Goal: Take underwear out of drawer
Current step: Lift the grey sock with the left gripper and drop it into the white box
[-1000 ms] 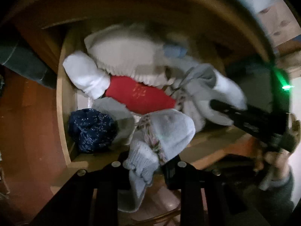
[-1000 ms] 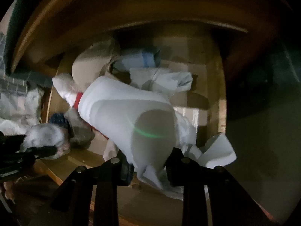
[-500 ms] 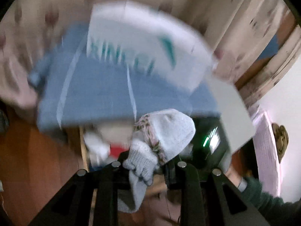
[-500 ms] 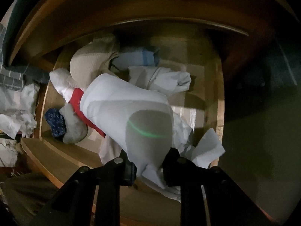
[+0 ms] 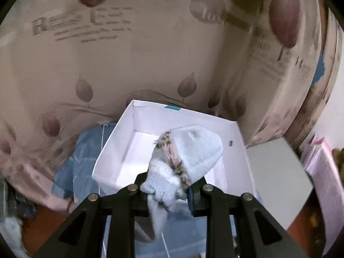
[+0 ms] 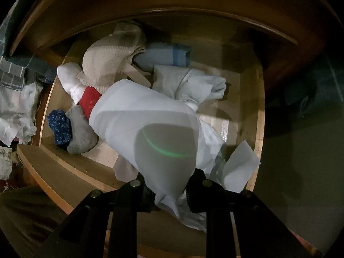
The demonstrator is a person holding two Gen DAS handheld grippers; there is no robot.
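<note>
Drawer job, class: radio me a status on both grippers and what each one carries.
Left gripper shut on knitted bundle, over white box. Right gripper shut on white garment, above drawer. Nothing blocking.

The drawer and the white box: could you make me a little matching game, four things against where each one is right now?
Things:
1. knitted pale-blue bundle
2. white cloth
3. dark blue speckled piece
4. red piece

Places:
A. lying in the drawer at its left front corner
B. clamped in the left hand-held gripper, in front of the white box
C. in the drawer, partly hidden behind the white cloth
D. pinched in the right hand-held gripper, above the drawer

Pairs: 1-B, 2-D, 3-A, 4-C
</note>
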